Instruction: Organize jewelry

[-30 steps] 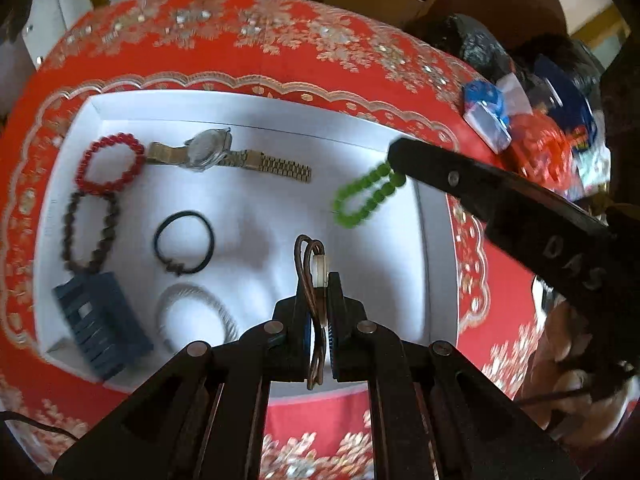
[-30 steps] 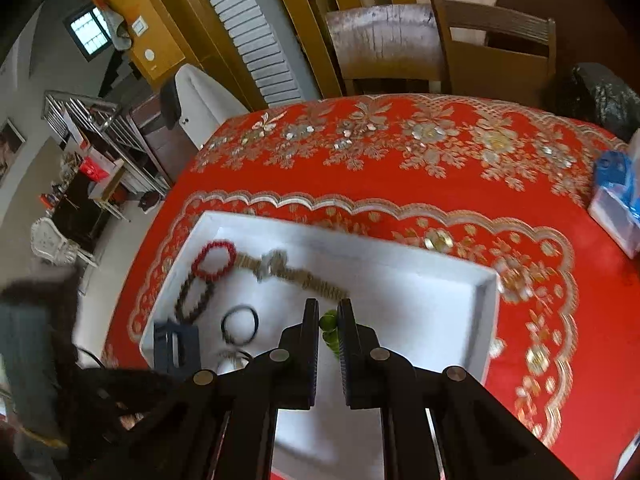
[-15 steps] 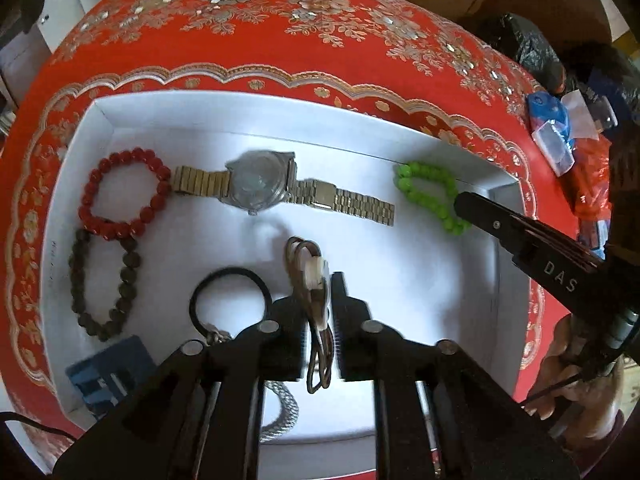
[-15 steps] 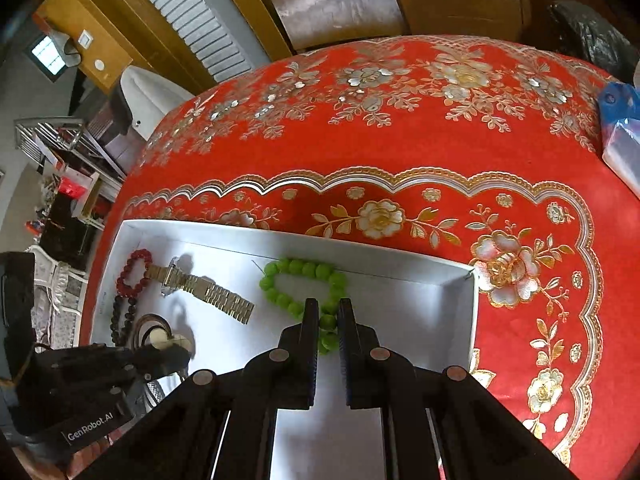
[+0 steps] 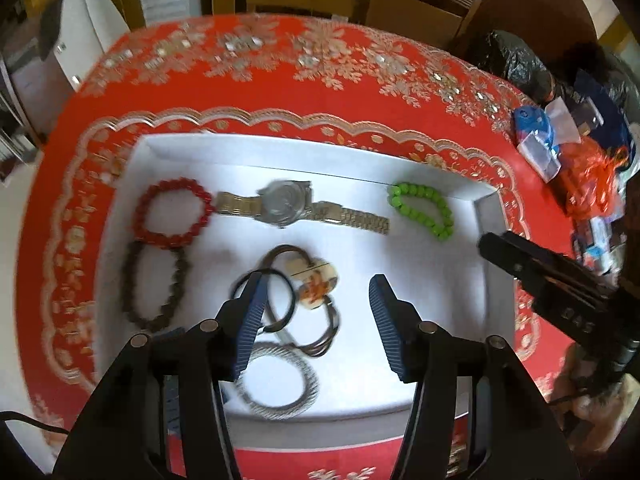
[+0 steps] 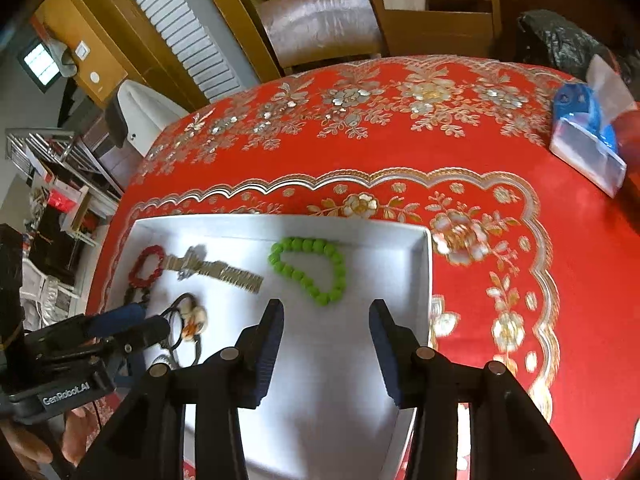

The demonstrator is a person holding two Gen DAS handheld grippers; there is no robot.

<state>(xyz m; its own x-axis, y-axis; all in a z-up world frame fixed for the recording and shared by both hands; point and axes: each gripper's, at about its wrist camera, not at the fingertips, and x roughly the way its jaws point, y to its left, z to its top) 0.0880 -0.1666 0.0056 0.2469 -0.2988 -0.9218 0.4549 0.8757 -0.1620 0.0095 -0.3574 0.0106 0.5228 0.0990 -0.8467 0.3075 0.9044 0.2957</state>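
Wooden chairs stand behind a round table in a red gold-flowered cloth

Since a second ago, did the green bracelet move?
Yes. The green bracelet was hanging in the right claw; now it lies in the tray's far right corner, beyond the opening, empty claw.

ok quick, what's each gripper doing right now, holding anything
Left gripper: fingers opening, holding nothing; the cord necklace lies in the white tray.
Right gripper: fingers opening, holding nothing; the green bead bracelet lies in the tray.
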